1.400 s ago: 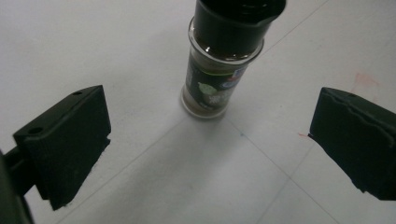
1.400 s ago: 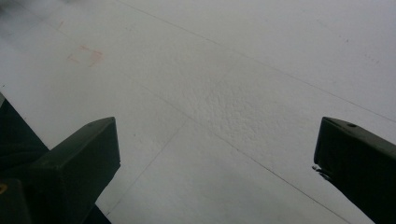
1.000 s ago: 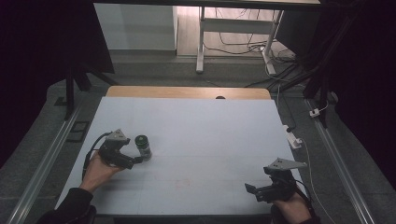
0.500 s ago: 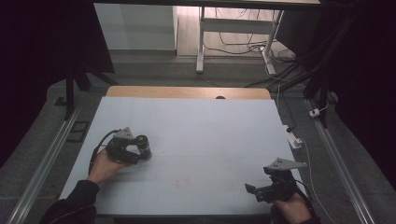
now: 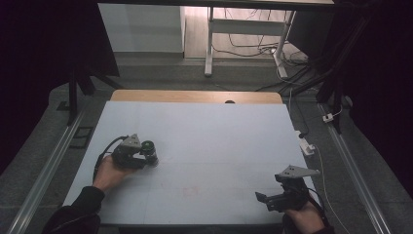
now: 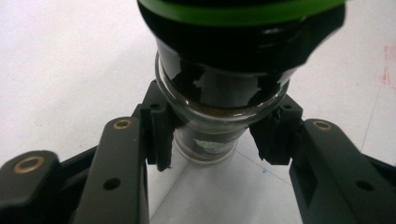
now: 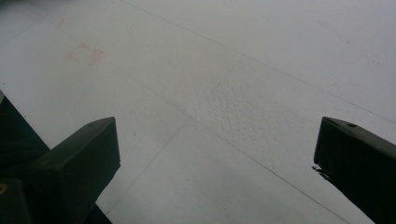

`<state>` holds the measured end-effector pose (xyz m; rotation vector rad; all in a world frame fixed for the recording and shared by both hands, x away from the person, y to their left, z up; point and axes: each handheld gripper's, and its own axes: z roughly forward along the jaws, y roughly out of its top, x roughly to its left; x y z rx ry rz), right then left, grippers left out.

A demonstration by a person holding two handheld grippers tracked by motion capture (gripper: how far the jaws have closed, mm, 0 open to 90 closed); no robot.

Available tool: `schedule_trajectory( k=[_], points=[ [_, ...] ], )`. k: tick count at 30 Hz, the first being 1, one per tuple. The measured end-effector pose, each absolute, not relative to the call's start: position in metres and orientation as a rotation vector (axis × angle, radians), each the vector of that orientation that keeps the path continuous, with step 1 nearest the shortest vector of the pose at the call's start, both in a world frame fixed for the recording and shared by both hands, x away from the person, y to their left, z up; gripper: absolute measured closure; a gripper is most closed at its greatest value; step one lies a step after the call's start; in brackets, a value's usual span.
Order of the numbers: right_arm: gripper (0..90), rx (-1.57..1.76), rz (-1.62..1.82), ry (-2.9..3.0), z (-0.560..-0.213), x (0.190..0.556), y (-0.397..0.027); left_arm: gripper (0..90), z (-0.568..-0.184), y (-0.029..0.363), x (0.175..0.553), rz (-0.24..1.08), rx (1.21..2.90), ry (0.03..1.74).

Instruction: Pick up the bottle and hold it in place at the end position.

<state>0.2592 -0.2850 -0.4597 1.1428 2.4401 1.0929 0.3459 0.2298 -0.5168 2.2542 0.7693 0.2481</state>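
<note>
Between the left tool's (image 6: 212,140) jaws, which have just been closing, stands the dark jar (image 6: 224,93), clamped on both sides below its green lid (image 6: 243,11). Farther off on the white bench (image 5: 219,141), the high view shows the right tool (image 5: 272,200) released.

A dark glass jar (image 6: 219,116) with a green-rimmed black lid (image 6: 243,18) stands on the white table (image 6: 60,70). The left gripper (image 6: 215,140) has just been closing; its black pads (image 6: 161,133) now press the jar's body from both sides, below the lid.
</note>
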Motion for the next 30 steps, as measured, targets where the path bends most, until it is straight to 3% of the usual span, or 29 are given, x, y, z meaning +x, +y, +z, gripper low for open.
schedule_trajectory(
  k=[30],
  points=[
    [0.3,1.155,1.094,2.443,-0.46,0.26,-0.286,53.8,-0.48,0.204,0.356,0.26,2.199,0.844]
  ],
)
